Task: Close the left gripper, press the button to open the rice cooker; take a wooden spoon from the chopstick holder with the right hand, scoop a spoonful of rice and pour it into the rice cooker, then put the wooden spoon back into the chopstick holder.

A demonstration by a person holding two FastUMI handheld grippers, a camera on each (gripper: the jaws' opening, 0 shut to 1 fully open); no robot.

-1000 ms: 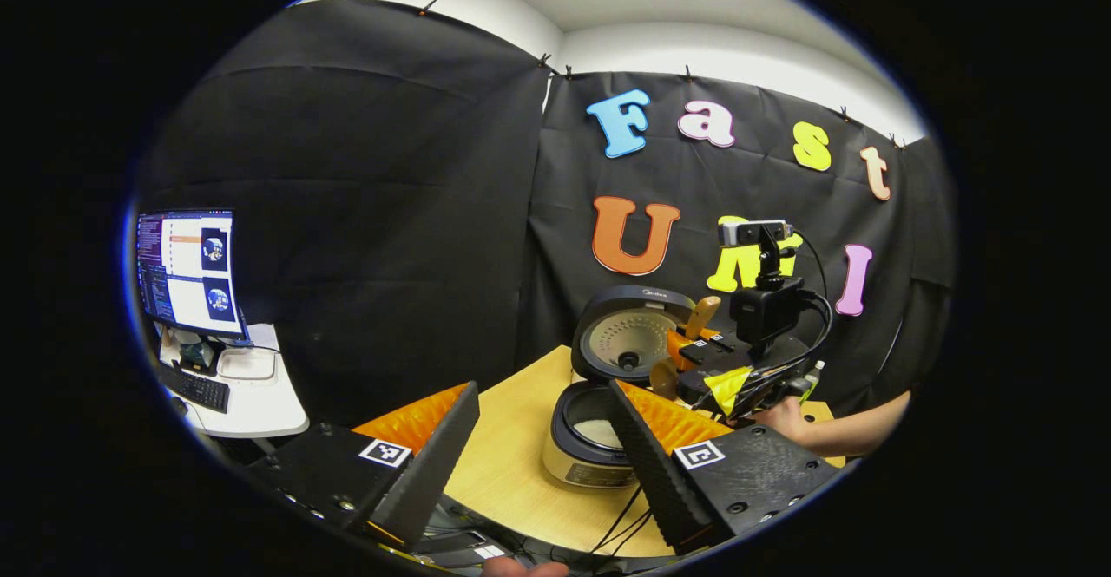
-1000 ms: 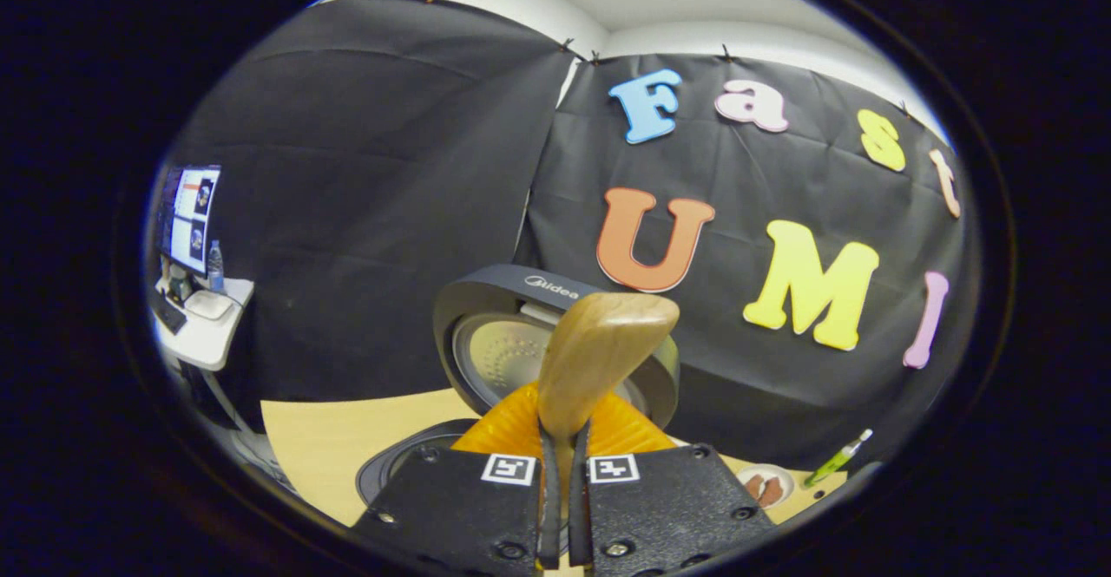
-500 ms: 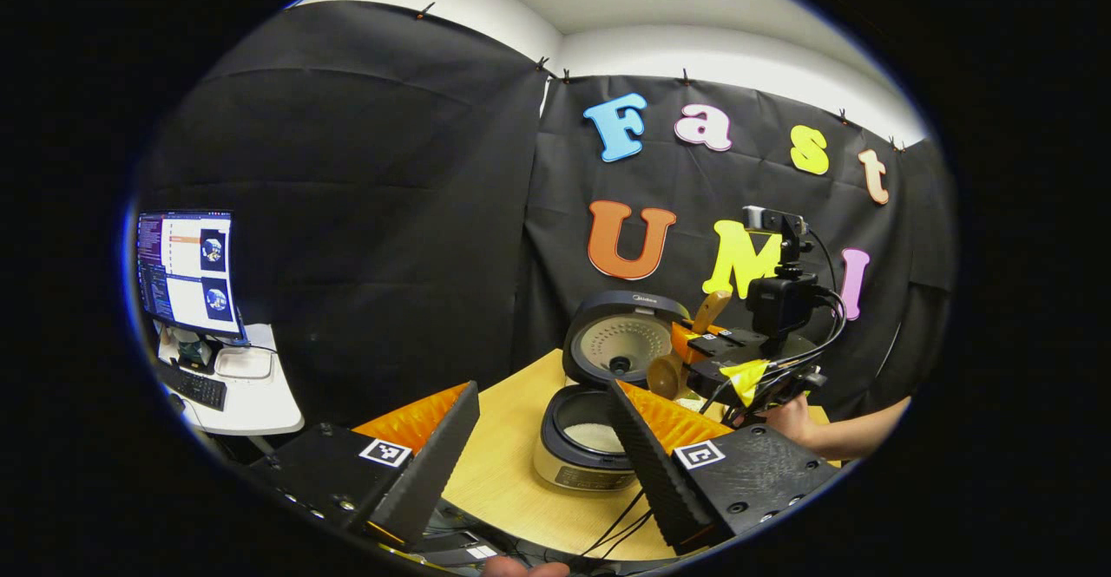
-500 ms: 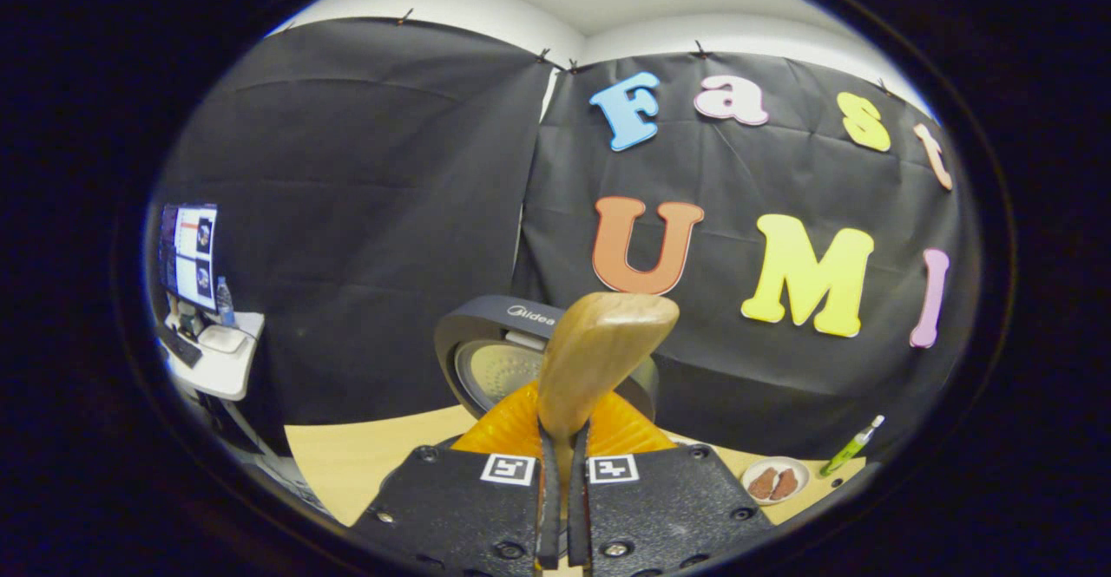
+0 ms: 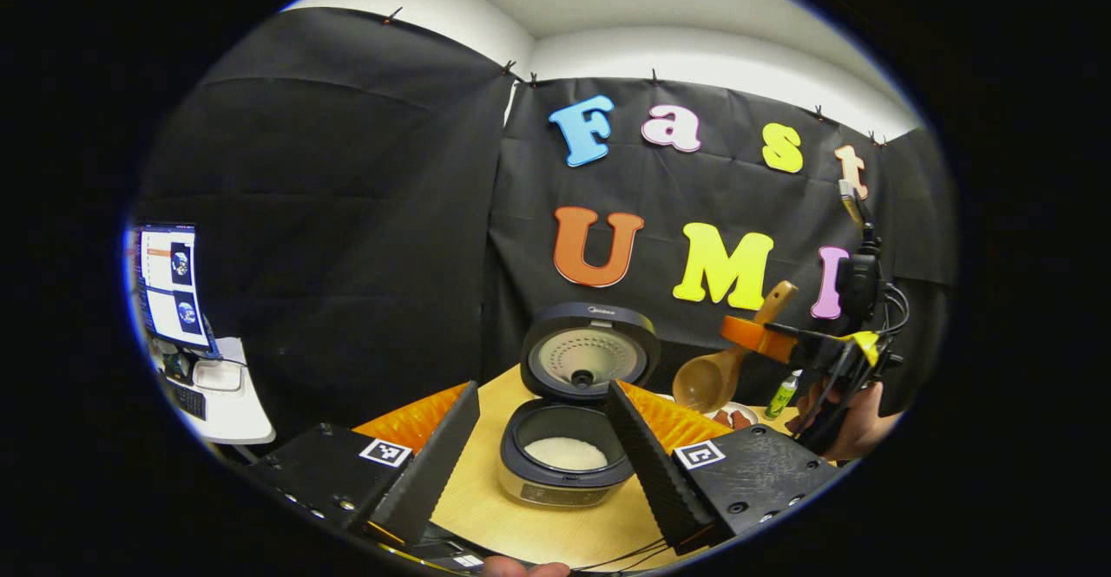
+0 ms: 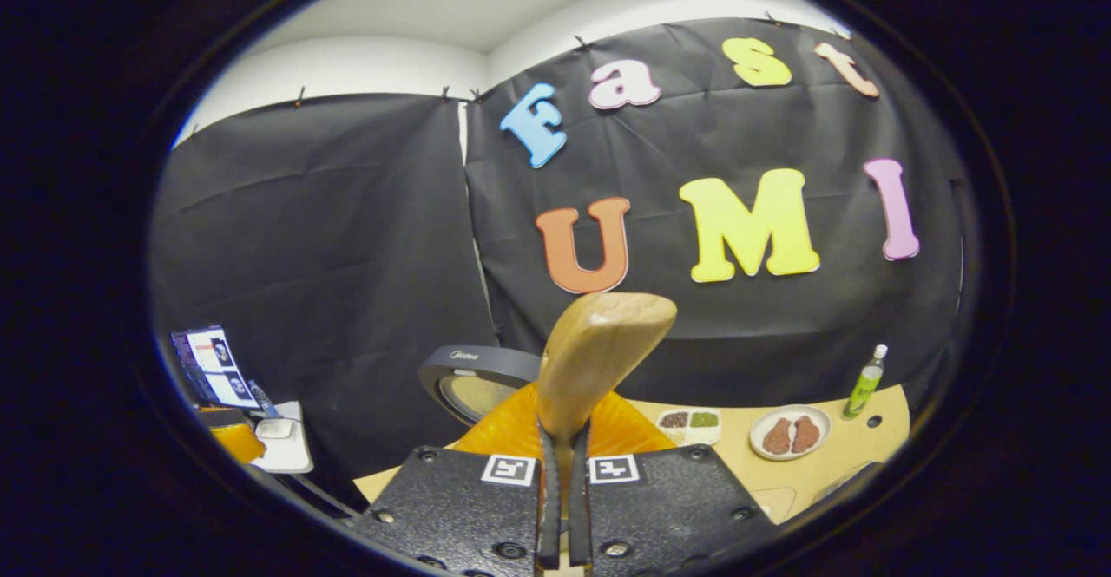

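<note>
The rice cooker stands open on the wooden table, its lid upright and white rice in the pot. My left gripper is open in front of it, holding nothing. To the right of the cooker and above the table, my right gripper is shut on the handle of a wooden spoon, whose bowl hangs down and to the left. In the right gripper view, the spoon's handle end sticks up from my right gripper, and the cooker lid is low on the left.
A plate with brown pieces, a small compartment tray and a green bottle sit at the table's far right. A monitor and side desk stand off to the left. A hand holds the right gripper.
My right gripper has carried the spoon from over the cooker to the right and higher, turning its view rightward. The cooker has slid left in the left gripper view.
</note>
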